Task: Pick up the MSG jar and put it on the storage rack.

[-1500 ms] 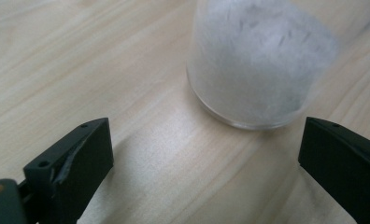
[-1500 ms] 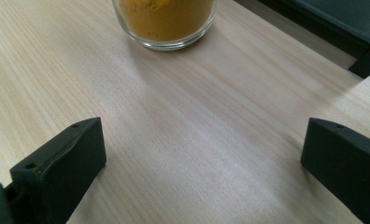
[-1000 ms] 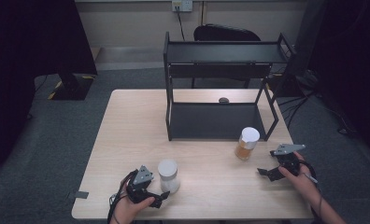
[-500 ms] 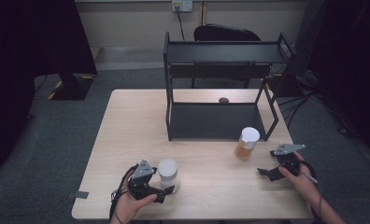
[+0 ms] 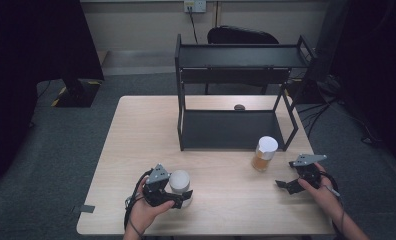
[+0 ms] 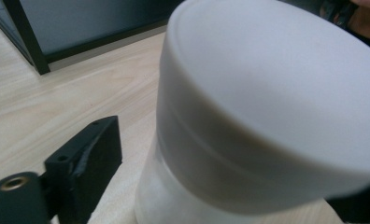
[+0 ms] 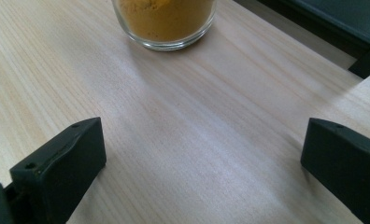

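A white jar with a white lid stands near the table's front edge and looms large in the left gripper view. My left gripper reaches around it from the left, one jaw on each side. Its jaws have just been closing, and a strip of wood still shows between the left jaw and the jar. A glass jar of orange powder with a white lid stands at the right. My right gripper rests just right of it, open, with bare table between its jaws and the jar's base ahead.
A black two-level metal shelf stands at the back of the wooden table. A small dark object lies behind its lower level. Grey carpet surrounds the table.
My left gripper has edged a little closer to the white jar, and its jaws have drawn in around it. The right gripper and the orange jar have stayed put.
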A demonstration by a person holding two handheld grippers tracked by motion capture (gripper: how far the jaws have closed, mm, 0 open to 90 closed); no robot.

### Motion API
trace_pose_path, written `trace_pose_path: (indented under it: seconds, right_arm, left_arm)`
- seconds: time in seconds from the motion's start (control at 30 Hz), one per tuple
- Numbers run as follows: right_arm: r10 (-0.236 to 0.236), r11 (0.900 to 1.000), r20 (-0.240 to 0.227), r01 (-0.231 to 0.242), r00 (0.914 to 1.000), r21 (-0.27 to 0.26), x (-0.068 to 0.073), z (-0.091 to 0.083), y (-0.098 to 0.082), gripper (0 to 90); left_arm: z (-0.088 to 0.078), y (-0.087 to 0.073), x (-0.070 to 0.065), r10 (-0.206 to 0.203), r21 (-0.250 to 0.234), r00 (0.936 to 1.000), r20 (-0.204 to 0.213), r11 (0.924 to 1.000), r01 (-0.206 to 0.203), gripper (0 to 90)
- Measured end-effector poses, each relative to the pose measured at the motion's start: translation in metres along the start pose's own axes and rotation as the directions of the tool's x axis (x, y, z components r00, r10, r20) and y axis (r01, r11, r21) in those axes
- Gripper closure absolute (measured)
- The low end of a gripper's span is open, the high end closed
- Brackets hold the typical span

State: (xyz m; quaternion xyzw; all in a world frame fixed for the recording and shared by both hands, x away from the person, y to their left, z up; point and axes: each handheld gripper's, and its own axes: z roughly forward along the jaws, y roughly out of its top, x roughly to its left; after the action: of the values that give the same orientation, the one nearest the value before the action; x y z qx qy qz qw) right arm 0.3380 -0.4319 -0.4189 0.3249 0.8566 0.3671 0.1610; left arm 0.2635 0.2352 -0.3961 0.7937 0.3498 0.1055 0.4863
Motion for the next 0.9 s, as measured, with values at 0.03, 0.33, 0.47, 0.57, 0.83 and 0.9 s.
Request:
trace_pose_path:
  seconds: [0.03, 0.33, 0.47, 0.57, 0.83, 0.9]
  right_arm:
    - [0.000, 1.000, 0.000, 0.000, 1.0000, 0.000, 0.000, 0.000, 0.000, 0.0]
    - [0.000, 1.000, 0.000, 0.000, 1.0000, 0.000, 0.000, 0.000, 0.000, 0.0]
    - [0.000, 1.000, 0.000, 0.000, 1.0000, 0.000, 0.000, 0.000, 0.000, 0.0]
    - [0.000, 1.000, 0.000, 0.000, 1.0000, 0.000, 0.000, 0.000, 0.000, 0.0]
    - [0.000, 1.000, 0.000, 0.000, 1.0000, 0.000, 0.000, 0.000, 0.000, 0.0]
    - [0.000, 1.000, 0.000, 0.000, 1.0000, 0.000, 0.000, 0.000, 0.000, 0.0]
  left_arm:
    - [0.002, 0.004, 0.000, 0.010, 0.002, 0.9999, 0.004, 0.9999, -0.010, 14.3]
    - [0.012, 0.029, -0.012, 0.094, 0.073, 0.9954, -0.022, 0.9931, -0.092, 32.6]
    - [0.012, 0.037, -0.011, 0.080, 0.090, 0.9963, -0.030, 0.9929, -0.077, 34.4]
    - [0.013, 0.039, -0.004, 0.054, 0.084, 0.9985, -0.010, 0.9951, -0.053, 35.2]
    - [0.026, 0.055, -0.001, 0.071, 0.094, 0.9975, -0.002, 0.9931, -0.070, 35.3]
    - [0.030, 0.059, 0.000, 0.070, 0.087, 0.9976, 0.005, 0.9938, -0.070, 35.3]
